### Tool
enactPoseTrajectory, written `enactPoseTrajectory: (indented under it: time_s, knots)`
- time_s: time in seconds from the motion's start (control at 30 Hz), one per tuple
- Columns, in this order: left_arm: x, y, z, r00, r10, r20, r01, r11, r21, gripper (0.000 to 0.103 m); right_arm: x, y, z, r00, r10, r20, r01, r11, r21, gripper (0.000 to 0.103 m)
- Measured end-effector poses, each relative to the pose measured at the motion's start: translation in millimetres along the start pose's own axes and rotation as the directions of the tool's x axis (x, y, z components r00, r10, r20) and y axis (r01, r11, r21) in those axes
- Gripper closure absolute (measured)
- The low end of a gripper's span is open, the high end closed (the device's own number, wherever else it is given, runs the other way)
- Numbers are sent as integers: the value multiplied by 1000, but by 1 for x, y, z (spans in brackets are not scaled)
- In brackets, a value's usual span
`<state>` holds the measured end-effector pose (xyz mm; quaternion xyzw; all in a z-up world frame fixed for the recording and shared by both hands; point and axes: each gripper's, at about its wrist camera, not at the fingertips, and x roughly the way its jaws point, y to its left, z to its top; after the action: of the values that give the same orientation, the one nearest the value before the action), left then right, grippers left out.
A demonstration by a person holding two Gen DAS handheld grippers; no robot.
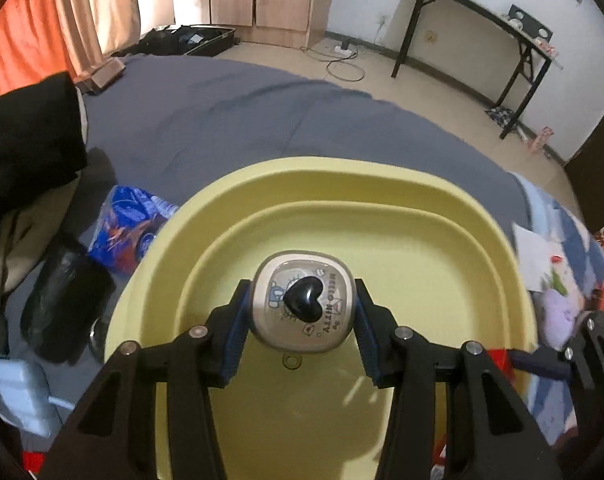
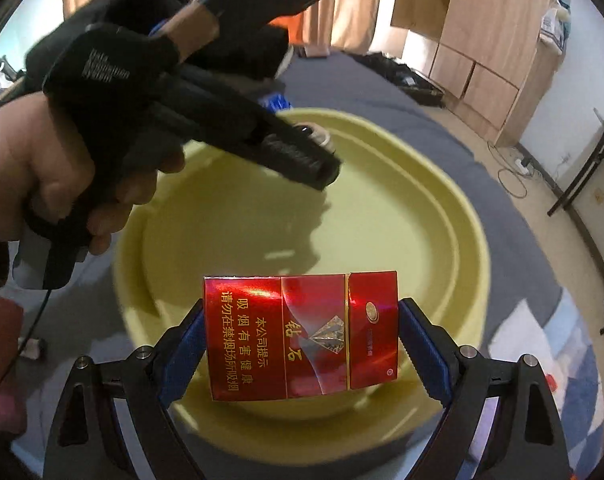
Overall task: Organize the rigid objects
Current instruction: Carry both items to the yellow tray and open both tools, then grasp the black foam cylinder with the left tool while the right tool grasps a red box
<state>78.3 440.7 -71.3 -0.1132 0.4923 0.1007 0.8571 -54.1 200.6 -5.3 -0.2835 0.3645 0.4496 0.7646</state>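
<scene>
Over the yellow basin (image 1: 341, 184) on the grey bed (image 1: 222, 120), the left gripper (image 1: 302, 312) jaws clamp a Hello Kitty case (image 1: 302, 304); the right gripper (image 2: 302, 340) jaws clamp a red cigarette pack (image 2: 302, 336). A black cylinder (image 1: 62, 304) and blue packet (image 1: 130, 228) lie left of the basin.

The basin (image 1: 441, 216) is pale yellow on a slate-grey bedsheet (image 1: 230, 120). The small case (image 1: 302, 304) is beige with a black heart and blue cartoon print. The cigarette pack (image 2: 302, 336) is glossy red with gold lettering. The gripper pads (image 2: 421, 356) are blue.
</scene>
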Motion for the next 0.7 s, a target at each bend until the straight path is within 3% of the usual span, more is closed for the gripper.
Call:
enactPoseTrajectory:
  time_s: [0.17,0.27,0.37,0.4,0.5,0.6,0.7]
  knots:
    - [15,4,-5,1000,0,-9,0,1000,-3,53,21,11,3,999,-22,-28,22,1000,9,12]
    - [13,6,-6,998,-56,28,57,998,-12,52,30,20,7,998,-47,-31,47,999,-3,11]
    - [7,12,-6,994,-100,34,101,994,-49,35,40,28,11,995,-59,-76,60,998,12,5]
    - [1,12,-5,994,-97,51,100,994,-52,24,38,30,12,996,-54,-74,55,998,14,2]
    - [-40,3,4,982,-86,169,96,994,-48,2,7,30,16,1000,-17,-14,17,999,41,1]
    - [-70,-25,19,971,-148,188,148,989,14,0,-50,17,11,995,-61,74,54,994,94,1]
    - [-104,-83,21,961,-191,200,169,978,123,0,-115,-21,-14,981,-141,135,110,971,214,0]
